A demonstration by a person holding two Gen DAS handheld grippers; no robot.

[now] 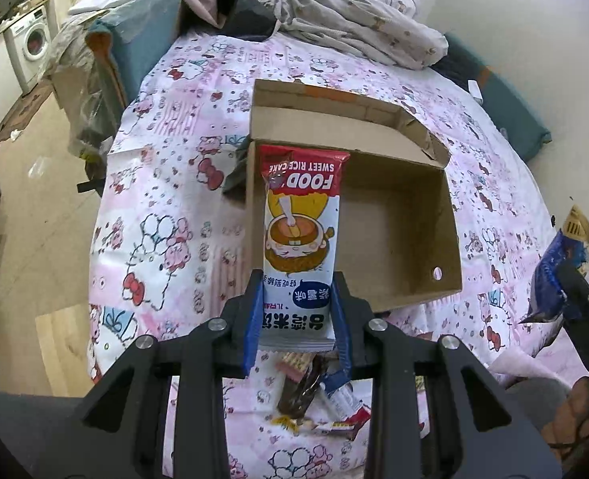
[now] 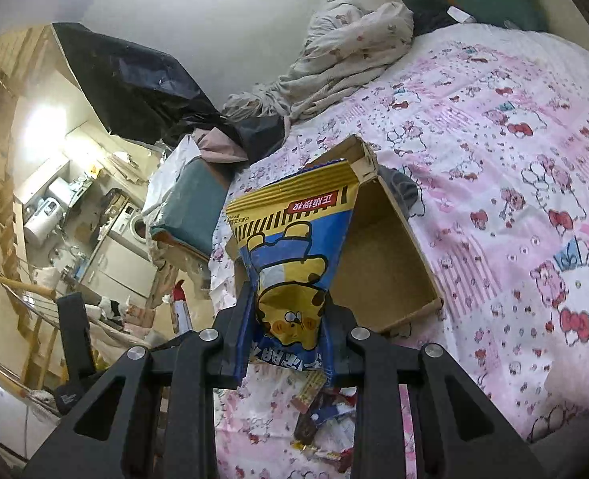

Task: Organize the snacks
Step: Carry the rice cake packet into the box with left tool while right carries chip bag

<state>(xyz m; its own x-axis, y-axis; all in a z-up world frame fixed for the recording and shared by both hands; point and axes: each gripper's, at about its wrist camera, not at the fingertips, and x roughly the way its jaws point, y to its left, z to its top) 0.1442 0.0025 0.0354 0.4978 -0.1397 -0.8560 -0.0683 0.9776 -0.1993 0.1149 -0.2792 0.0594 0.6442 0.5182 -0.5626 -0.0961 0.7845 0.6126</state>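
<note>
Jaws clenched both sides: our left gripper (image 1: 298, 311) grasps the white-red rice cake packet (image 1: 300, 239), frame centre over the open brown cardboard box (image 1: 398, 215); right gripper (image 2: 286, 335) grasps the blue-yellow bear snack bag (image 2: 290, 247). Both packets held by their ends, so we risk slips or them landing outside the box.

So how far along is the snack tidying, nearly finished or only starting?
Only starting, it seems. The cardboard box looks empty inside. In hand: the left hand-held gripper clamps a rice cake packet over the box, and the right hand-held gripper clamps a blue and yellow bear packet. Left: a small pile of loose snacks on the bedsheet.
</note>
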